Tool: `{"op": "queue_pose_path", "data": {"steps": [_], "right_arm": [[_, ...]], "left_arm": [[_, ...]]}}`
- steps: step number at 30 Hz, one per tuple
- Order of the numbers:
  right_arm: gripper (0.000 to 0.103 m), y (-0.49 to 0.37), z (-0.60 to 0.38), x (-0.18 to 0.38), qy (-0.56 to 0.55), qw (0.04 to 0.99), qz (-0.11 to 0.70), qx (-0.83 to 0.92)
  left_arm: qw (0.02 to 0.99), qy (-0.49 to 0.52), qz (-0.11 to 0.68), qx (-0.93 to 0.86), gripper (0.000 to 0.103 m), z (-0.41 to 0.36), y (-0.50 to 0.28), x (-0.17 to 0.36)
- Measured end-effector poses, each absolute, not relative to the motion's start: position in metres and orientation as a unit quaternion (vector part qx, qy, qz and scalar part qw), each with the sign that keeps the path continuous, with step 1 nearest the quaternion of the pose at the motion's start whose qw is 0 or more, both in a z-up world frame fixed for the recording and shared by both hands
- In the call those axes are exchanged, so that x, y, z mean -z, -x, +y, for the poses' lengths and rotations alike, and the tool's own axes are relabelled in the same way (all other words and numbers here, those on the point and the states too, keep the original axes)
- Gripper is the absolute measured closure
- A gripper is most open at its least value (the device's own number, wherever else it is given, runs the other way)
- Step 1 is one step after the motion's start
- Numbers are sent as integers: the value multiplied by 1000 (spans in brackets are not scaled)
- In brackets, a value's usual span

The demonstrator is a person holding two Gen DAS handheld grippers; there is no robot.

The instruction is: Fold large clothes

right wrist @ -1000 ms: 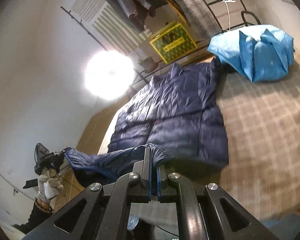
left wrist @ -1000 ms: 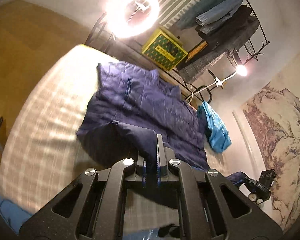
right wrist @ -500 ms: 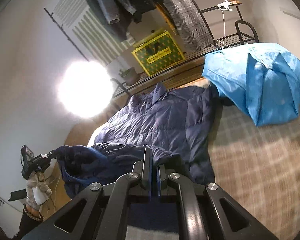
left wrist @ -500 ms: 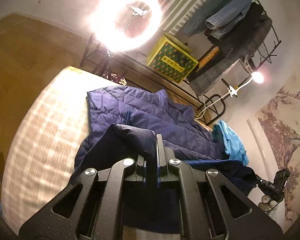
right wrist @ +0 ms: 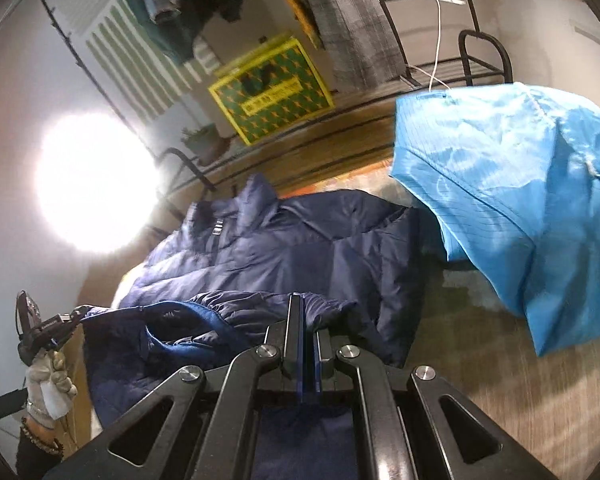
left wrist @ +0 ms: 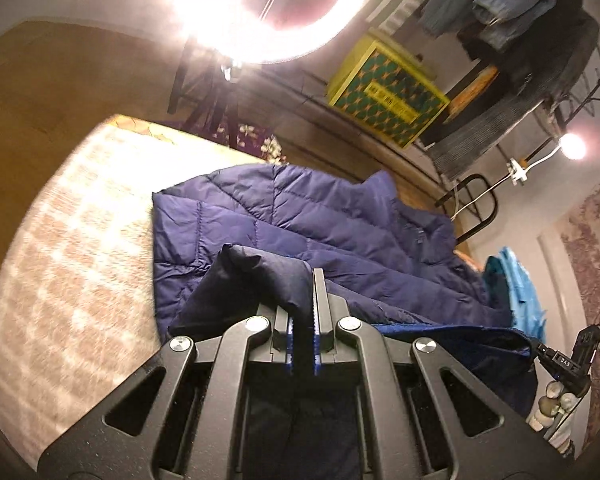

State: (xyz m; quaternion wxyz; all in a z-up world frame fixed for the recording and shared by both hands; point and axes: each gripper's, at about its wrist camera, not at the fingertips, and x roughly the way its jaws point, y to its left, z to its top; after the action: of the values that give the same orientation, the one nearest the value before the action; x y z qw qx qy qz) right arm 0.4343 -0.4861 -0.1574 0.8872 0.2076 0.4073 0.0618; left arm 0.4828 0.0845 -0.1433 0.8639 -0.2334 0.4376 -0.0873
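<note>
Both grippers angle downward over the bed (left wrist: 60, 280). The left gripper (left wrist: 302, 280) has its fingers clamped on a fold of the navy puffer jacket (left wrist: 300, 220), whose body lies flat ahead of the fingertips. The right gripper (right wrist: 305, 312) pinches the jacket's (right wrist: 280, 248) hem likewise, with a blue garment (right wrist: 500, 200) to the right of its fingers. The fabric under both grippers is hidden by their frames.

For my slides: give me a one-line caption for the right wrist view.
Right gripper shut on the navy jacket, its hem lifted over the bed beside a blue garment.
</note>
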Motion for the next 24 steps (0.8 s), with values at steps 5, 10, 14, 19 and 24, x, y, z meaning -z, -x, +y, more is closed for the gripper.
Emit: {"op": "queue_pose_path", "data": {"steps": [5, 10, 14, 19, 24], "right_arm": [[103, -457, -492, 185, -208, 877, 428, -59], [98, -469, -495, 202, -211, 867, 445, -71], [75, -468, -499, 198, -217, 865, 444, -89], [42, -460, -509, 180, -212, 873, 427, -97], [42, -445, -515, 161, -159, 898, 398, -101]], "left_arm": [[859, 225, 452, 81, 99, 78, -506, 171], [850, 225, 469, 81, 90, 75, -517, 180], [842, 240, 473, 96, 64, 80, -520, 174], [850, 257, 444, 120, 44, 99, -510, 150], [877, 183, 428, 123, 44, 112, -499, 132]]}}
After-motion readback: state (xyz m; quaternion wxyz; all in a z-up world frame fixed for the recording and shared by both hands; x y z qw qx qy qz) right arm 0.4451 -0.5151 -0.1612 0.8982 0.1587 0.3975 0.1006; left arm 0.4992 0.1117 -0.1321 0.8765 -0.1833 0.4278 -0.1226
